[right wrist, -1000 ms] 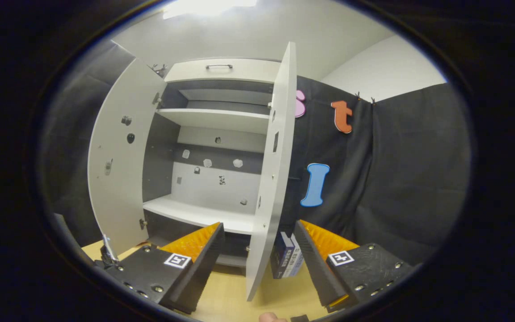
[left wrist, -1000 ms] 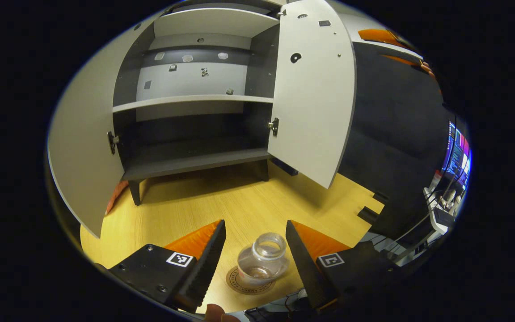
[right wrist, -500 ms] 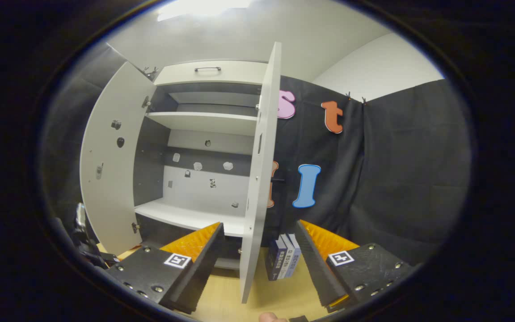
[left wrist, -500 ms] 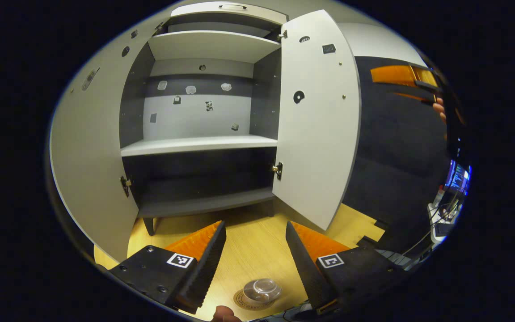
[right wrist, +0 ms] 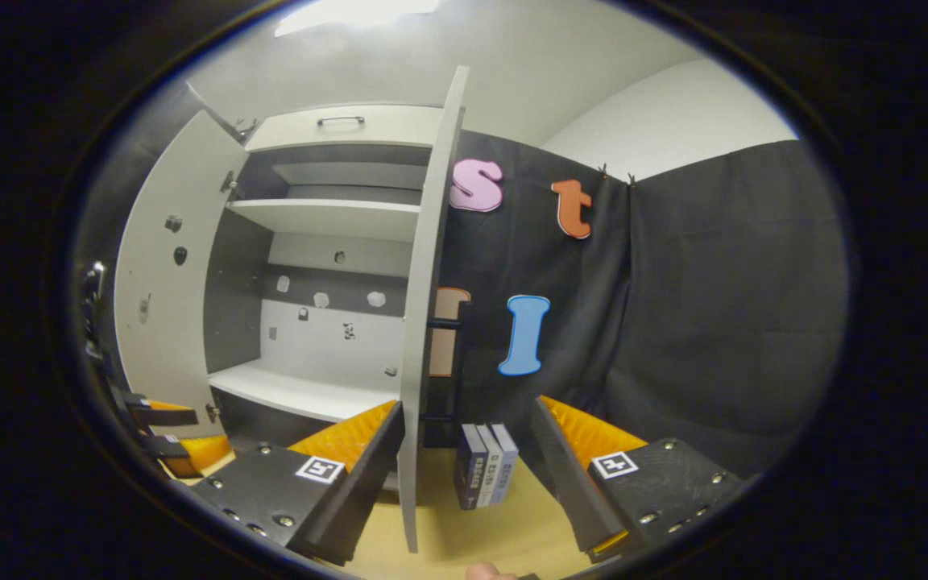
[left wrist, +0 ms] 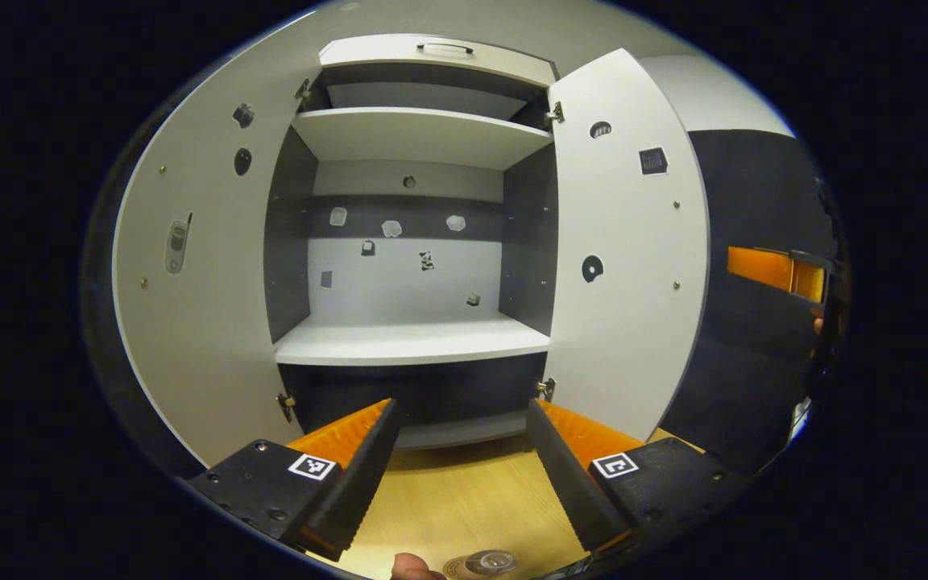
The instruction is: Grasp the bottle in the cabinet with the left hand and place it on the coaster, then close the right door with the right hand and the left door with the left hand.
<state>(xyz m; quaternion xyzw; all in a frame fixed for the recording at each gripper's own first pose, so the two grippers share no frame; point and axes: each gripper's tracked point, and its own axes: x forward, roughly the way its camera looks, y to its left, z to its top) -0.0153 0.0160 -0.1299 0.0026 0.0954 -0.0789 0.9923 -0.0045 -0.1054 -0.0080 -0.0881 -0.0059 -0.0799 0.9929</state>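
The cabinet (left wrist: 412,342) stands with both doors swung out and bare shelves. In the left gripper view its left door (left wrist: 190,322) and right door (left wrist: 629,266) flank the opening. My left gripper (left wrist: 460,475) is open and holds nothing. The clear bottle (left wrist: 490,561) stands on the round coaster (left wrist: 457,569) at the bottom edge, below the fingers. In the right gripper view my right gripper (right wrist: 468,475) is open, and the right door (right wrist: 424,322) shows edge-on just beyond its left finger (right wrist: 355,459). The other gripper (right wrist: 162,439) shows at the far left.
Several upright books (right wrist: 484,467) stand on the wooden table (left wrist: 464,499) right of the cabinet, against the black cloth wall (right wrist: 673,322). A closed drawer with a handle (left wrist: 444,48) tops the cabinet. An orange part of the other gripper (left wrist: 774,270) shows at the right.
My left gripper has lifted and tilted up off the bottle, which has slid to the bottom edge. My right gripper has shifted right, so the door's edge now lies nearer its left finger.
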